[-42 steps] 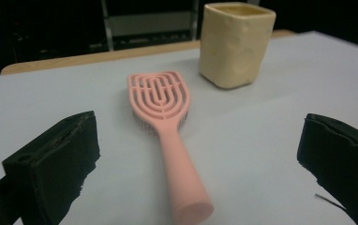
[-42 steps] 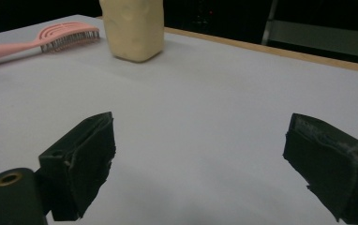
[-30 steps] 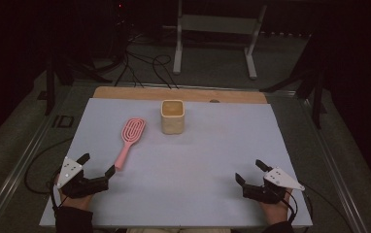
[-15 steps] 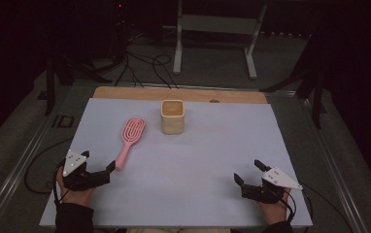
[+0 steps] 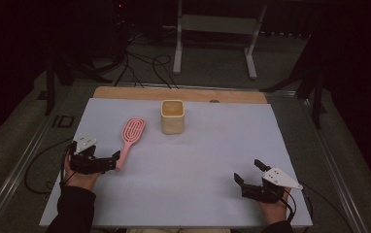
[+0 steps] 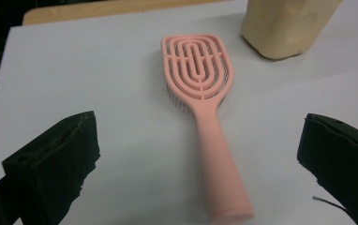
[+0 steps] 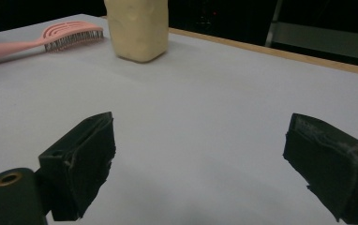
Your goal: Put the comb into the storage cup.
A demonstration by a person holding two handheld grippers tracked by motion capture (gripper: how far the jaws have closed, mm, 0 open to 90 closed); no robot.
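A pink hairbrush (image 5: 130, 136) lies flat on the white table sheet (image 5: 198, 155), its head pointing away and its handle toward me. My left gripper (image 5: 113, 161) is open at the handle's near end. In the left gripper view the hairbrush (image 6: 205, 122) runs up the middle, and the handle end lies between the wide-apart jaws of the left gripper (image 6: 200, 136), touching neither. A beige cup (image 5: 173, 116) stands upright to the right of the brush head. My right gripper (image 5: 247, 171) rests open near the front right edge, with nothing between its jaws.
A wooden strip (image 5: 125, 92) borders the sheet at the back. Beyond the table, cables (image 5: 144, 63) and a metal stand (image 5: 212, 29) sit on the dark floor. In the right gripper view the cup (image 7: 137, 28) and hairbrush (image 7: 50, 37) are far off at top left.
My left gripper has moved forward and to the right, up to the brush handle's end. The right gripper has stayed put.
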